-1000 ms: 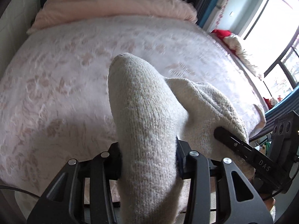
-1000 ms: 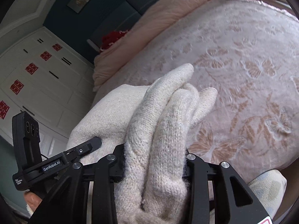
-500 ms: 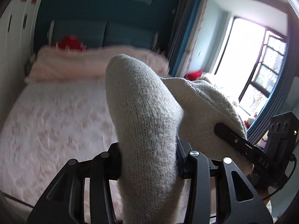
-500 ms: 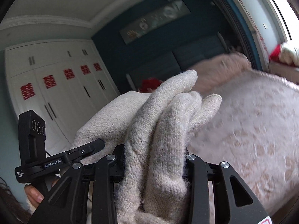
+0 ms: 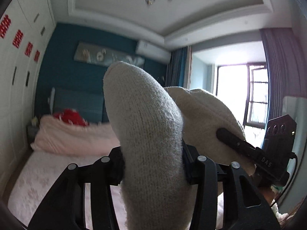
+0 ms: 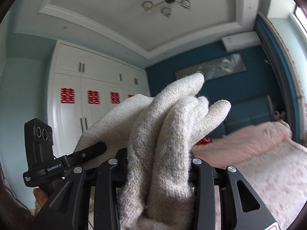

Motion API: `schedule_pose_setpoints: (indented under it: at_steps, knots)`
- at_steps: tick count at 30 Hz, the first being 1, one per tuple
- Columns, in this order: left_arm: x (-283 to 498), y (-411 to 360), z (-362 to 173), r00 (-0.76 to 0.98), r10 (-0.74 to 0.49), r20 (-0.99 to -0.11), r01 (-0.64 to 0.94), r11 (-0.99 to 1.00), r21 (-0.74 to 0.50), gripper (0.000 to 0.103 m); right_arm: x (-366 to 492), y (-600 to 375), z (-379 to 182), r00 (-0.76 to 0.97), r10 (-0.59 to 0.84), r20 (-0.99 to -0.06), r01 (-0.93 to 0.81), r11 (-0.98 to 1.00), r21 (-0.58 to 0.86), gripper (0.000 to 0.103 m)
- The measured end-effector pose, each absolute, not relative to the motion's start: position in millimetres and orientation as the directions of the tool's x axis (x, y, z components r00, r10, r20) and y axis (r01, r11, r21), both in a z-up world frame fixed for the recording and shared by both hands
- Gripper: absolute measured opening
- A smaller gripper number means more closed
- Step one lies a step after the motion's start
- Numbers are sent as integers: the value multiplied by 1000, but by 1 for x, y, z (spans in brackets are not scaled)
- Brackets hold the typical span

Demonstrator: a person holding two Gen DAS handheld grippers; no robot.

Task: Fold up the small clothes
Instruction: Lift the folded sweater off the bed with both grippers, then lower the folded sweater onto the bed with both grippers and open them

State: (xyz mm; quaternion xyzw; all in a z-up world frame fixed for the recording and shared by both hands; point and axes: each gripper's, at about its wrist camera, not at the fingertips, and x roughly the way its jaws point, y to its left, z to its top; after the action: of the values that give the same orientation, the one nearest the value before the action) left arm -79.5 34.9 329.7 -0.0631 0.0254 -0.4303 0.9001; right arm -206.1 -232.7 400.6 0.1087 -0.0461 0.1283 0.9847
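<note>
A cream knitted garment (image 5: 145,134) is held up in the air between both grippers. My left gripper (image 5: 152,164) is shut on one bunched end of it. My right gripper (image 6: 159,163) is shut on the other bunched end (image 6: 172,126). The cloth stretches between them. The right gripper also shows at the right of the left wrist view (image 5: 249,149), and the left gripper at the left of the right wrist view (image 6: 76,157). Both point up toward the far wall and ceiling. The cloth hides all fingertips.
The bed with a pink floral cover (image 5: 48,174) lies low in front, also in the right wrist view (image 6: 268,174). A pink blanket (image 5: 76,138) and red pillow (image 5: 69,116) sit at its head. White wardrobes (image 6: 86,103) stand left, a window (image 5: 241,95) right.
Both grippers have lifted and tilted upward with the garment. The views have swung from the bed surface up to the wall and ceiling. The grip on the cloth is unchanged.
</note>
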Motion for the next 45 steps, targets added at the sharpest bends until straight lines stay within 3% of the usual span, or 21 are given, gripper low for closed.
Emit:
schedule_pose_setpoints:
  at_steps: [5,11,13,14,18,20,21,23,27,28,31,36,39,42,45]
  knots:
    - [-54,58,323,658,-753,26,746,647,-157,47,-163,-225,392,944,309,116,-329,912,244,36]
    - [4,62,259,721,-689,-73,663,716,-217,48,-93,-219,337,938,348,5,-330,885,327,41]
    - [25,64,228,735,-668,-118,631,737,-242,48,-58,-225,289,930,360,-75,-305,868,393,45]
    - [42,60,196,752,-636,-176,590,767,-252,52,-46,-226,269,928,355,-111,-281,864,418,46]
    - [89,62,80,745,-517,-422,442,856,-268,58,-7,-241,125,867,270,-419,-23,861,508,53]
    - [104,64,7,693,-388,-608,336,920,-203,57,-10,-247,62,795,174,-581,119,895,431,54]
    - [105,68,-15,660,-358,-660,308,931,-196,55,-17,-250,36,746,132,-652,173,908,382,53]
    - [97,83,-40,625,-342,-702,259,939,-226,55,-36,-257,19,718,133,-684,204,898,389,52]
    - [84,90,-27,614,-391,-686,234,920,-315,56,-45,-253,46,750,195,-632,127,896,426,52]
    - [84,86,-23,613,-400,-681,239,916,-322,56,-41,-245,53,757,217,-617,95,897,431,48]
    - [99,58,-18,592,-407,-696,265,913,-309,57,-23,-221,54,726,306,-616,2,895,447,4]
    - [112,15,-79,493,-240,-836,271,956,-114,57,12,-192,-16,539,223,-812,69,949,306,0]
    - [109,17,-88,495,-218,-841,263,960,-94,59,5,-191,-7,557,238,-796,101,932,349,0]
    - [109,23,-84,480,-231,-846,255,960,-118,60,-5,-174,21,597,162,-786,68,966,250,0]
    - [112,24,-95,454,-217,-864,247,962,-112,63,-2,-170,-16,514,129,-848,98,973,207,0]
